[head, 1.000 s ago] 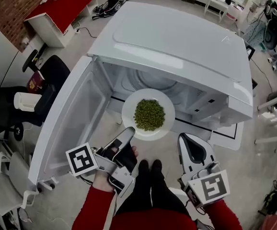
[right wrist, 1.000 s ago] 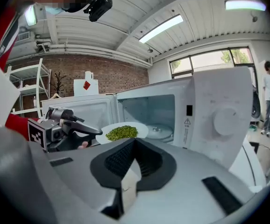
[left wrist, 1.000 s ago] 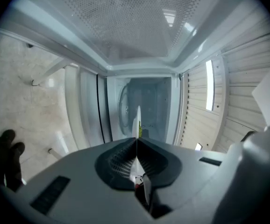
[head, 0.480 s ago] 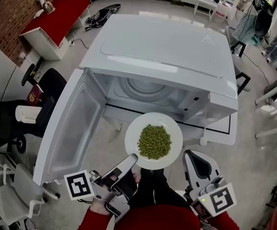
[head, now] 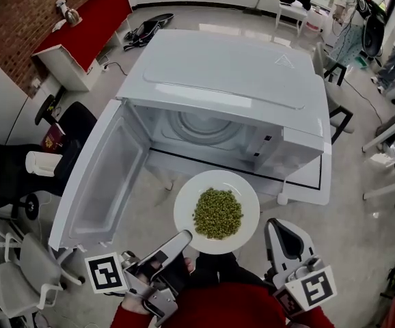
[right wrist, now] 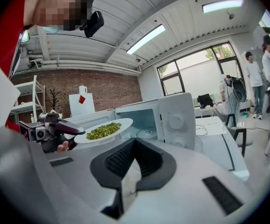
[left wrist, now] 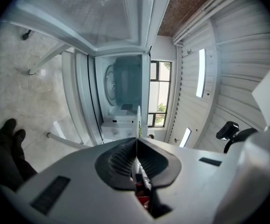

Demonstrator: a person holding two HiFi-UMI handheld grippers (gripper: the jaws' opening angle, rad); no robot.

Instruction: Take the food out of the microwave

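While the left gripper (head: 184, 238) was clamped on the rim of the white plate (head: 247, 195) at its 7 o'clock, the plate hung in the air outside the microwave (head: 232, 74), at 6 o'clock from the open cavity. It carried a heap of green peas (head: 217, 213) at its centre. The door (head: 98, 176) stood open at the microwave's 8 o'clock. The right gripper (head: 279, 225) sat at the plate's 4 o'clock, apart from it, jaws together on nothing. The left gripper view showed the rim edge-on between pinched jaws.
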